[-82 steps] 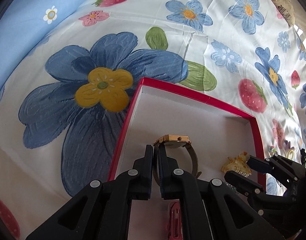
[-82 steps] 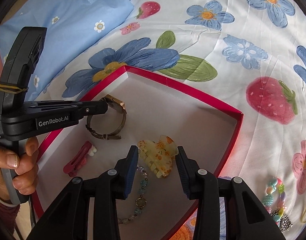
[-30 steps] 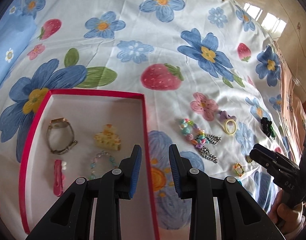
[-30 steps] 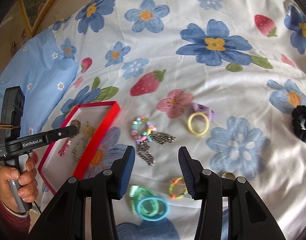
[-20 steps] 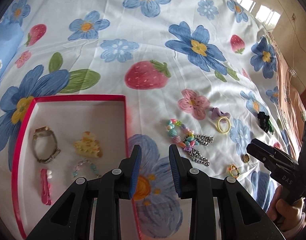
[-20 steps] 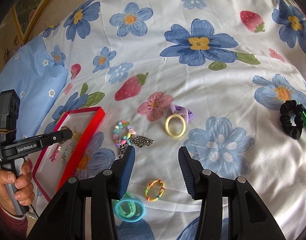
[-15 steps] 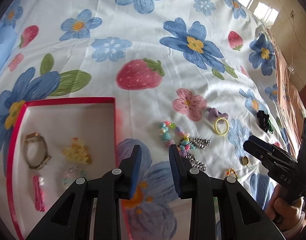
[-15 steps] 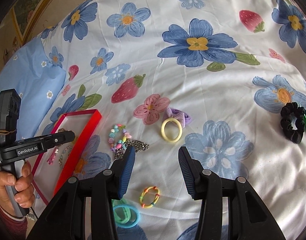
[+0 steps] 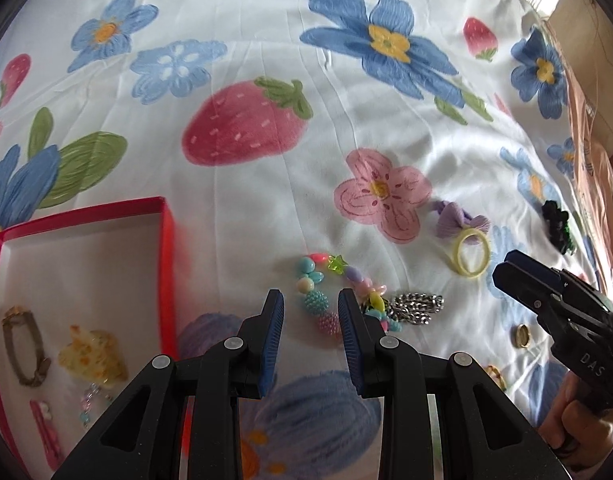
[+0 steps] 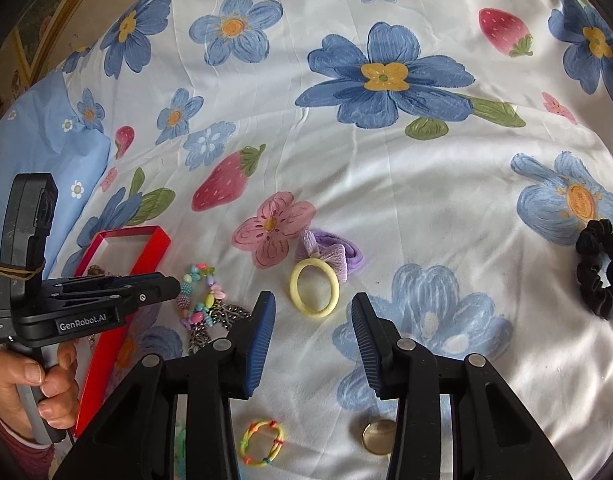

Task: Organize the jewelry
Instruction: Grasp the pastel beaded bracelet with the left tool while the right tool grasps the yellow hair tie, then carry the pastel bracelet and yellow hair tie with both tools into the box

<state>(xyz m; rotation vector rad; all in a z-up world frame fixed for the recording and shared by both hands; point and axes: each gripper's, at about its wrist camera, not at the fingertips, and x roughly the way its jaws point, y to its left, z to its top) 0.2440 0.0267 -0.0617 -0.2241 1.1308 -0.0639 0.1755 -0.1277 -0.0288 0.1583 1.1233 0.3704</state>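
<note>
Both your grippers hover over the bedsheet point(image 9: 346, 128), jaws spread, holding nothing.
Your left gripper point(image 9: 310, 312) frames the beaded bracelet point(image 9: 326, 292) at 12 o'clock; the red box point(image 9: 168, 264) lies at 9 o'clock.

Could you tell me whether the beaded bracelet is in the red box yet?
Out: the beaded bracelet lies on the sheet, beside the red box.
</note>
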